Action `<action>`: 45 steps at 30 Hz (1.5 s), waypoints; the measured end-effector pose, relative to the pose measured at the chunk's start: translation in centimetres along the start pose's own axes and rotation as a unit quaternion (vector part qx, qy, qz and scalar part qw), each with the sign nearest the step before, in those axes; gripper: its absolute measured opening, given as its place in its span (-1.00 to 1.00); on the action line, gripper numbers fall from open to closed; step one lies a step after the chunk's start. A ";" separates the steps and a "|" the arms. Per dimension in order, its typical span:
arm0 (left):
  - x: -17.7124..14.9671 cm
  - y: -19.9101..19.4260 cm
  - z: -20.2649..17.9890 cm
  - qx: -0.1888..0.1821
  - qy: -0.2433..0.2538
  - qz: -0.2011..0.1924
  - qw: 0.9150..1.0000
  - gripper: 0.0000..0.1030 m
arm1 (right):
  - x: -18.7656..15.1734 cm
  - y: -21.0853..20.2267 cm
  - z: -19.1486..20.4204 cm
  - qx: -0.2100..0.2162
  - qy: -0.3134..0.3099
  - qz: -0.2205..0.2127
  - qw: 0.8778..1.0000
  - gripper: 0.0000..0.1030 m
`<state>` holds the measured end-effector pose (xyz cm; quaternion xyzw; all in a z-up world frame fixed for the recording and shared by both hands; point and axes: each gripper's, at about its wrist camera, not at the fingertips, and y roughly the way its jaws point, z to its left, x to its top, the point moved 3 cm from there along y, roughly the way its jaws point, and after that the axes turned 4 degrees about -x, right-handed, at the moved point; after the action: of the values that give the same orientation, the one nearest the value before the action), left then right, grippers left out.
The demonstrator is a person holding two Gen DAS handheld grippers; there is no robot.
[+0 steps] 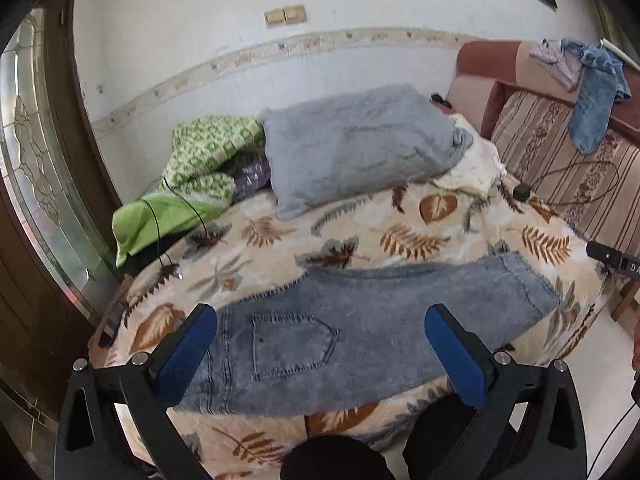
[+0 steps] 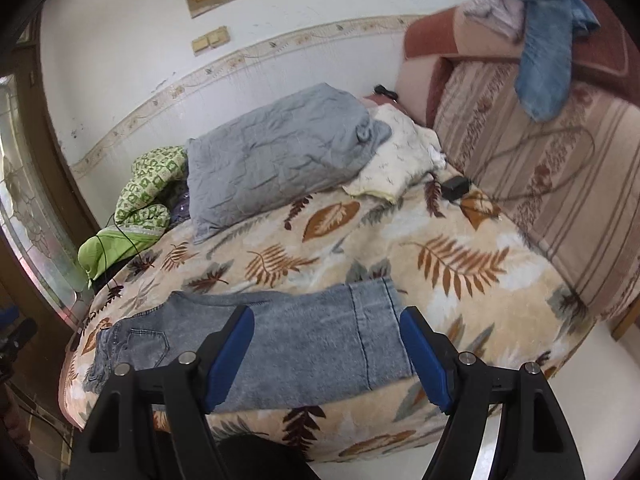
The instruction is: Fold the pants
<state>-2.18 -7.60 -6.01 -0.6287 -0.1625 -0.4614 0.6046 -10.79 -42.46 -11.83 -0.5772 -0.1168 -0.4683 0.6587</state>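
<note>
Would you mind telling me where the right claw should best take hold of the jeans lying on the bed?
Probably at the leg end's near corner: the jeans lie flat along the bed's front edge, already doubled lengthwise, hem to the right. The open right claw could come from the front, low, pinching both layers near the hem, where the edge overhangs slightly.

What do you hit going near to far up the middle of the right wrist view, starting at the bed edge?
Near to far: jeans lying flat at the bed's front edge → bare leaf-print blanket → grey pillow → white wall with the floral border strip.
</note>
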 end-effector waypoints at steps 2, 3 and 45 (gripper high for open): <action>-0.7 0.7 -0.2 -0.003 0.004 0.014 1.000 1.00 | -0.7 0.7 -1.6 0.002 0.022 0.014 1.000 0.52; -0.9 1.0 -0.3 -0.001 0.007 0.018 1.000 1.00 | -1.0 1.1 -2.2 0.005 0.032 0.022 0.999 0.52; -3.1 8.0 0.9 0.033 -0.013 0.103 0.994 1.00 | -4.7 8.7 7.5 0.048 -0.076 0.085 0.992 0.36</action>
<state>2.63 -7.40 -13.15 -0.6276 -0.1203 -0.3827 0.6672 -3.84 -34.59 -18.45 -0.5870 -0.1394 -0.3592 0.7120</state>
